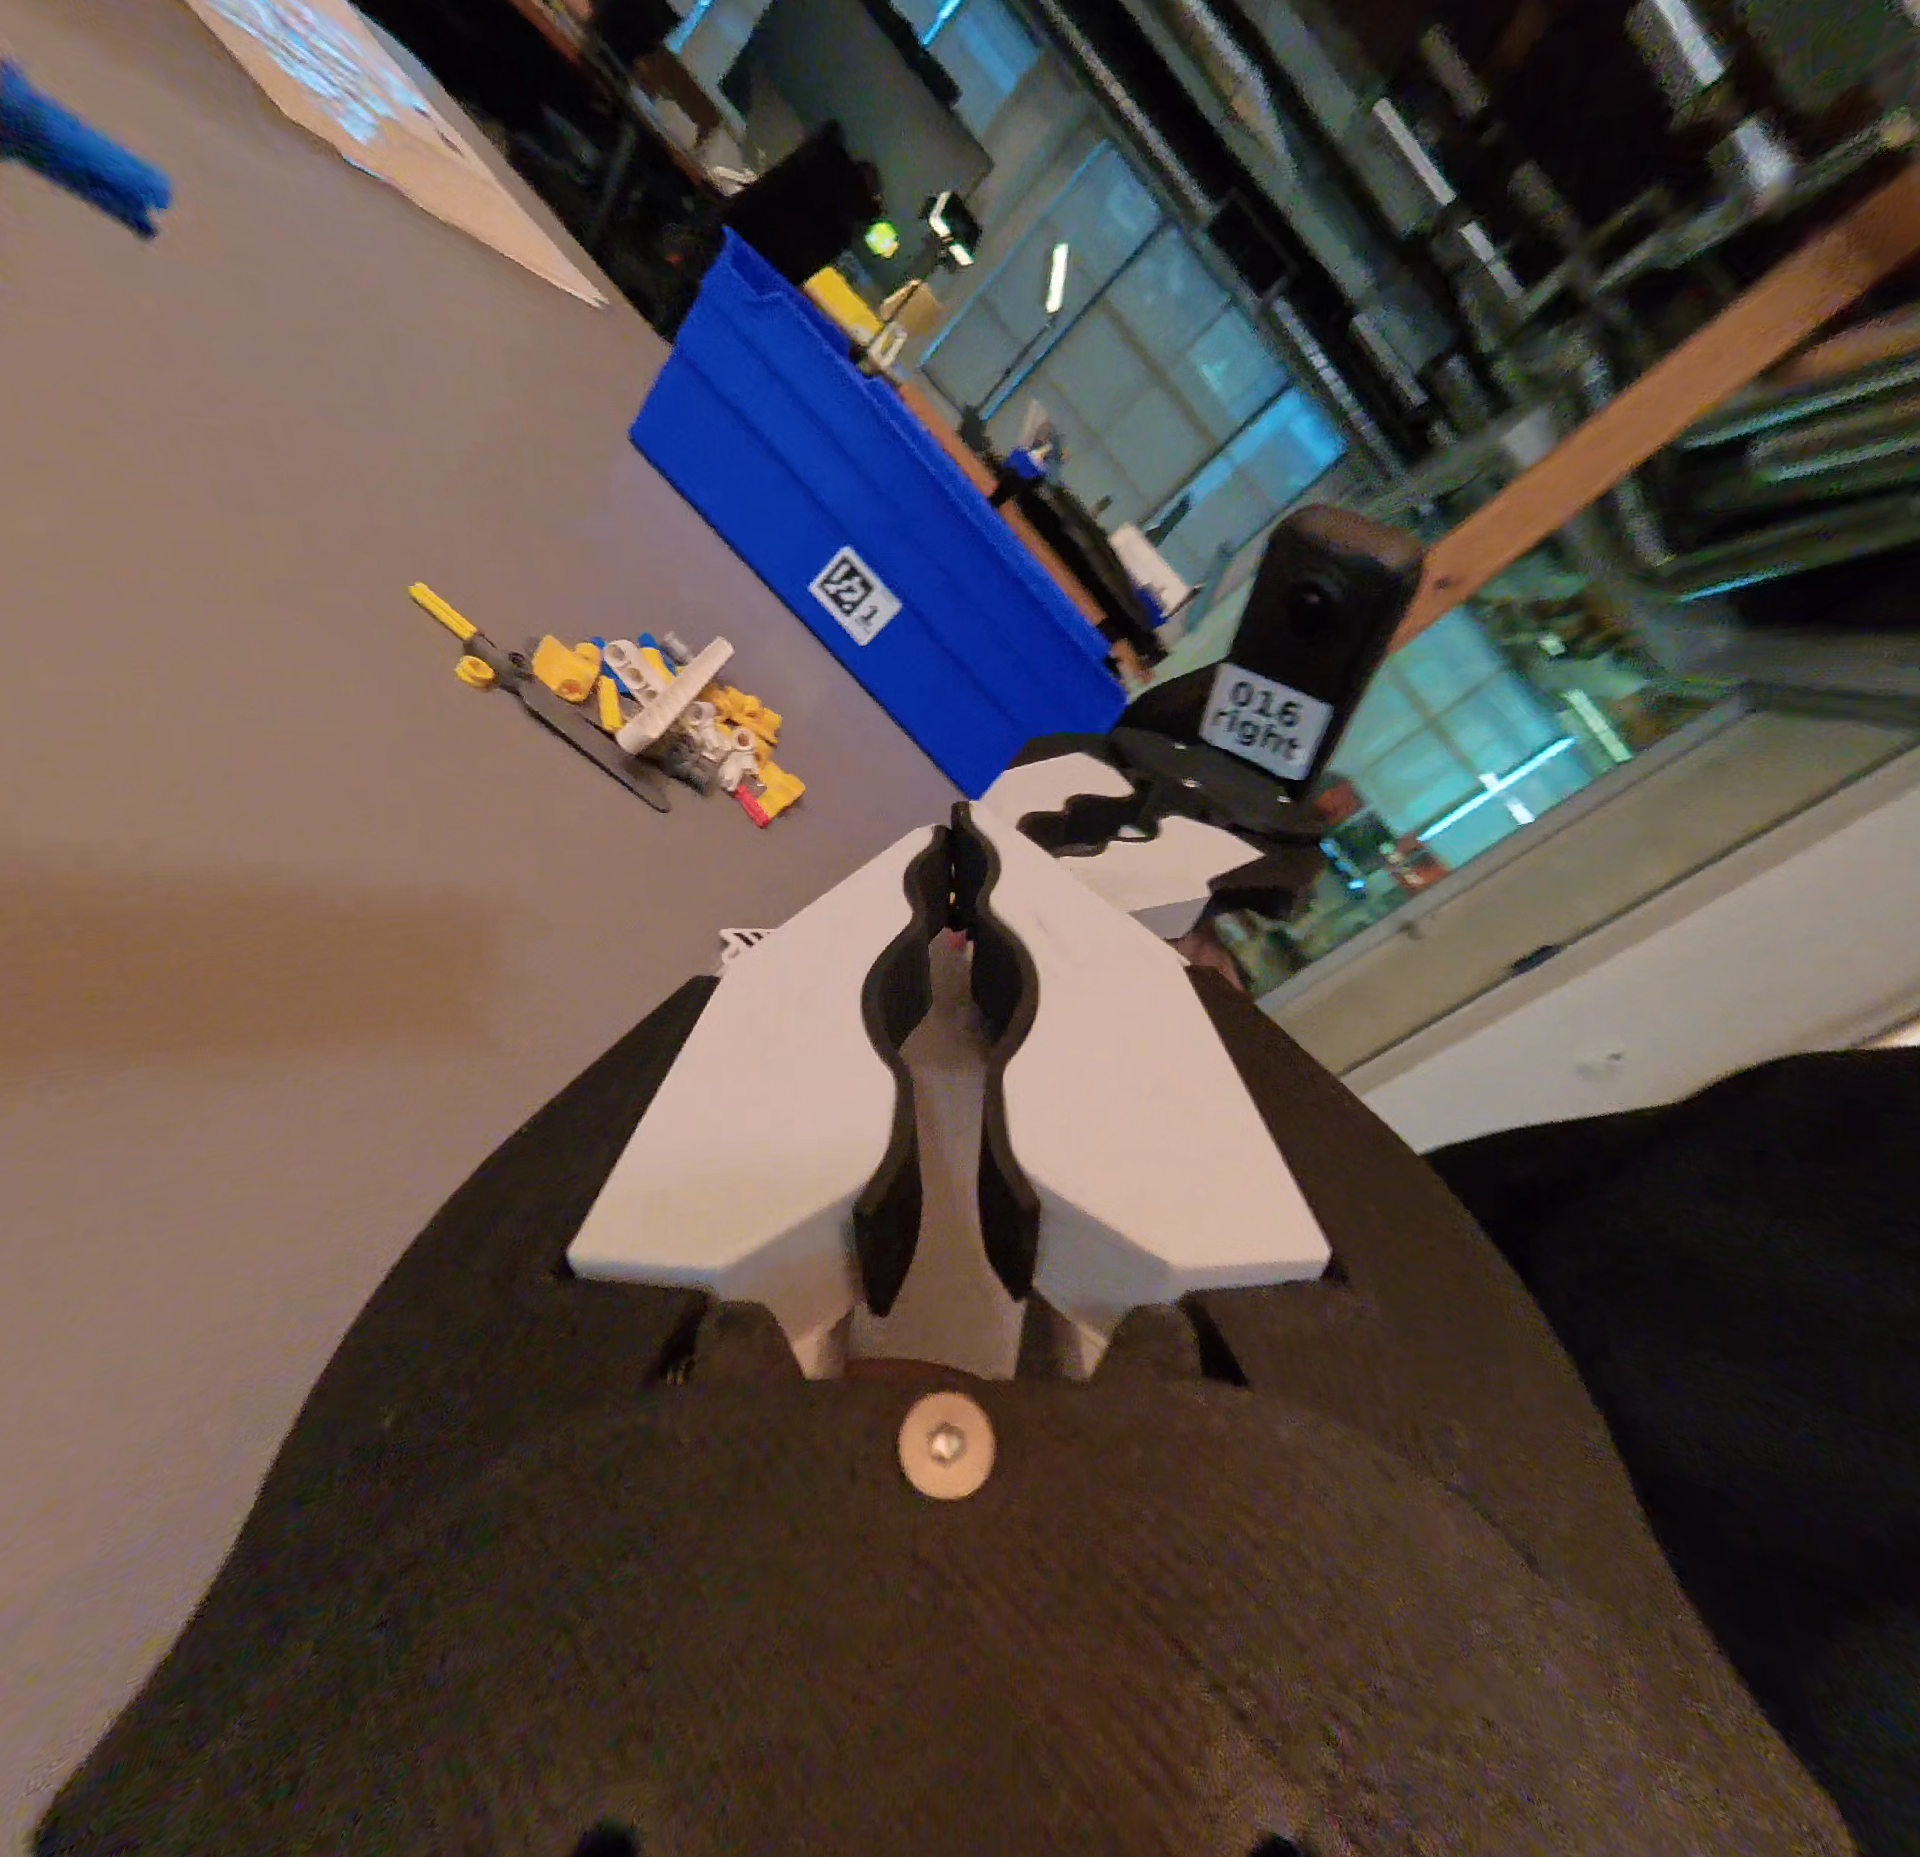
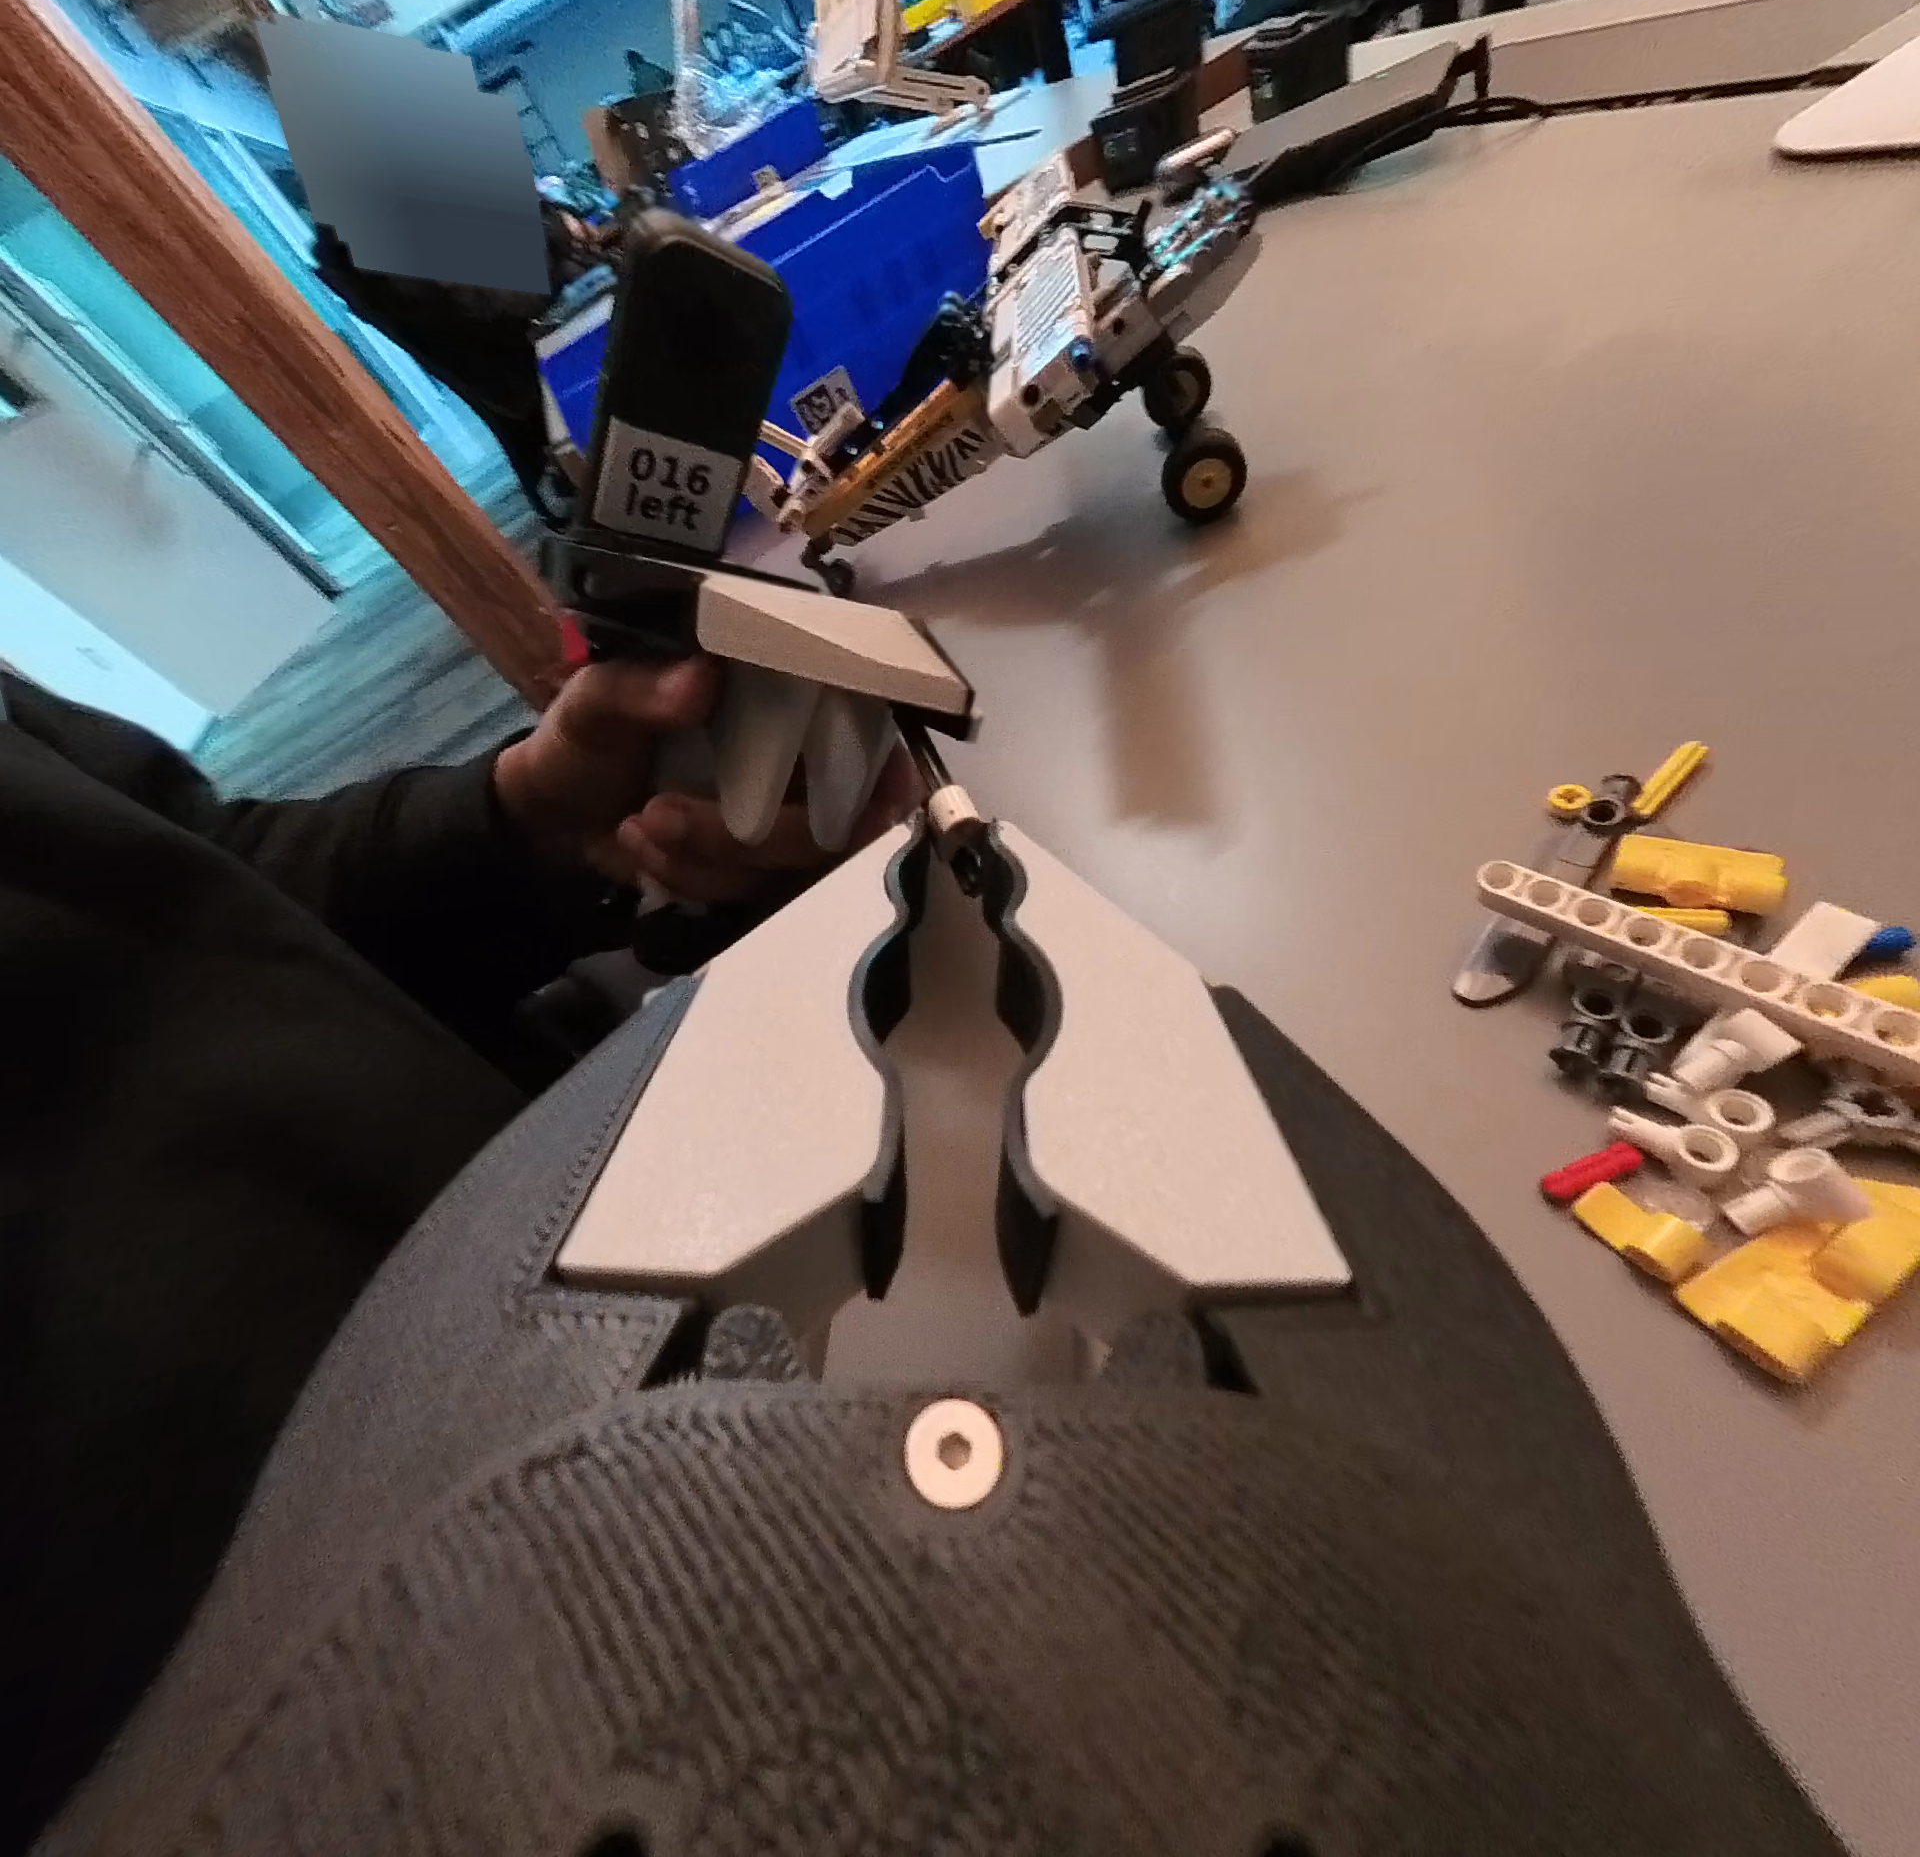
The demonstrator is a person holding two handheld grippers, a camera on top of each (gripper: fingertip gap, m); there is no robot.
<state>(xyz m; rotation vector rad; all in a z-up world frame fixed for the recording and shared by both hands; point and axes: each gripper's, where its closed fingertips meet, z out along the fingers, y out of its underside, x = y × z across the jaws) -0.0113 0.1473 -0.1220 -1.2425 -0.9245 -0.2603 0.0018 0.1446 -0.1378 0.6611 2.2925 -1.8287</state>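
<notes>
My left gripper [image 1: 961,851] is shut, with a thin black axle [image 2: 923,753] sticking out from its tips. In the right wrist view the left gripper [image 2: 940,732] is at upper left, held by a hand [image 2: 623,747]. The axle runs from it into a small white connector [image 2: 954,808]. My right gripper [image 2: 961,857] is shut on that white connector, which has a dark pin hole between the pads. Both grippers are held above the grey table [image 2: 1455,457], tip to tip. The right gripper also shows in the left wrist view [image 1: 1091,820], just beyond my left fingertips.
A pile of yellow, white and grey building parts [image 2: 1714,1059] lies on the table to the right; it also shows in the left wrist view [image 1: 644,706]. A blue bin [image 1: 883,581] stands behind. A wheeled model [image 2: 1049,384] stands farther back. A paper sheet [image 1: 343,93] lies at far left.
</notes>
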